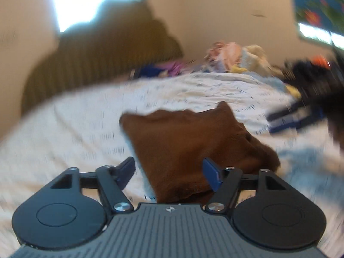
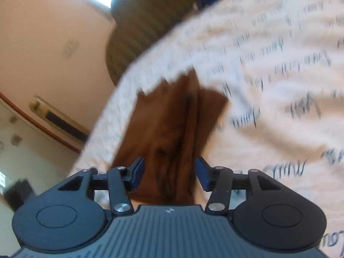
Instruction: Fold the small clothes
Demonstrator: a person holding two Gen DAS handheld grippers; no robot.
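A folded brown cloth (image 1: 193, 148) lies on the white printed bedsheet (image 1: 71, 129). My left gripper (image 1: 169, 174) is open just above the cloth's near edge, its blue pads (image 1: 211, 175) apart with nothing between them. In the right wrist view the same brown cloth (image 2: 169, 133) runs lengthwise away from me, showing folded layers. My right gripper (image 2: 169, 174) is open over its near end, not gripping. The other gripper shows blurred at the right edge of the left wrist view (image 1: 301, 116).
A pile of mixed clothes (image 1: 234, 58) sits at the far side of the bed. A dark olive headboard (image 1: 92, 62) rises behind. In the right wrist view the bed edge (image 2: 103, 124) drops to the floor and wall at left.
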